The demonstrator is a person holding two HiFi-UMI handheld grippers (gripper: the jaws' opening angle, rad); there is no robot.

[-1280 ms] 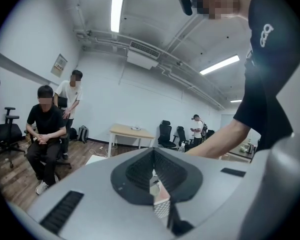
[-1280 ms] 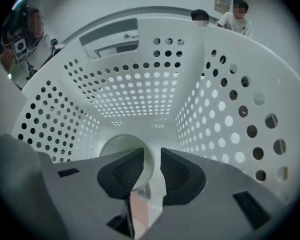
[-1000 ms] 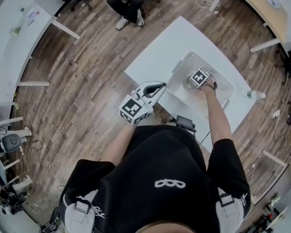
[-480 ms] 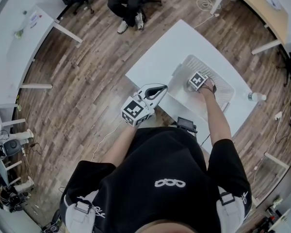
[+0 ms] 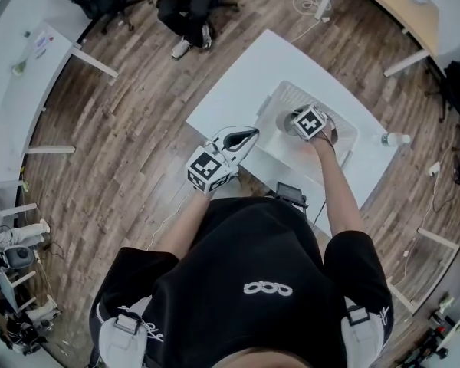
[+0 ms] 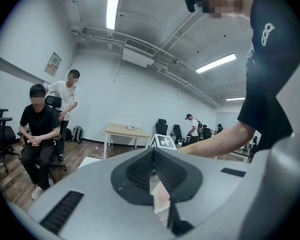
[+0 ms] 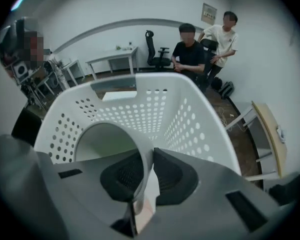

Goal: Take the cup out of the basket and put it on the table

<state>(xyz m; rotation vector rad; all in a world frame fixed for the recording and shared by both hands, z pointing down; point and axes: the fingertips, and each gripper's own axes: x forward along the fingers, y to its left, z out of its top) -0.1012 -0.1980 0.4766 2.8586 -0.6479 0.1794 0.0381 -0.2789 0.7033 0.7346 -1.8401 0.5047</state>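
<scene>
Pinches the cup (image 7: 107, 144) by its wall with the right gripper (image 7: 151, 158): one pad inside the rim, the other outside, both pressed on the thin grey wall. Turns the cup's open mouth toward the camera in the right gripper view, at 9 o'clock of the jaws, with the white perforated basket (image 7: 190, 119) rising around it from 9 through 12 to 3 o'clock. Appears in the head view as a grey round just at 9 o'clock of the right gripper's marker cube (image 5: 309, 122), within the basket's outline. Cannot tell from either view whether touching the basket's floor or clear of it. Reaches in with the forearm from 6 o'clock, gripper pointing steeply down.

Stands, as for the basket, on the white table (image 5: 241, 83), toward its 4 o'clock edge.

Holds the left gripper (image 6: 153, 156) clenched, jaws meeting with nothing between them. Sits in the head view at 8 o'clock of the basket, by the table's near edge, tips aimed toward 2 o'clock.

Takes in, through the left gripper view, a seated person in black (image 6: 39, 129) at 9 o'clock, a standing person in white (image 6: 66, 96) just behind, and a wooden desk (image 6: 125, 130) near the far wall.
</scene>
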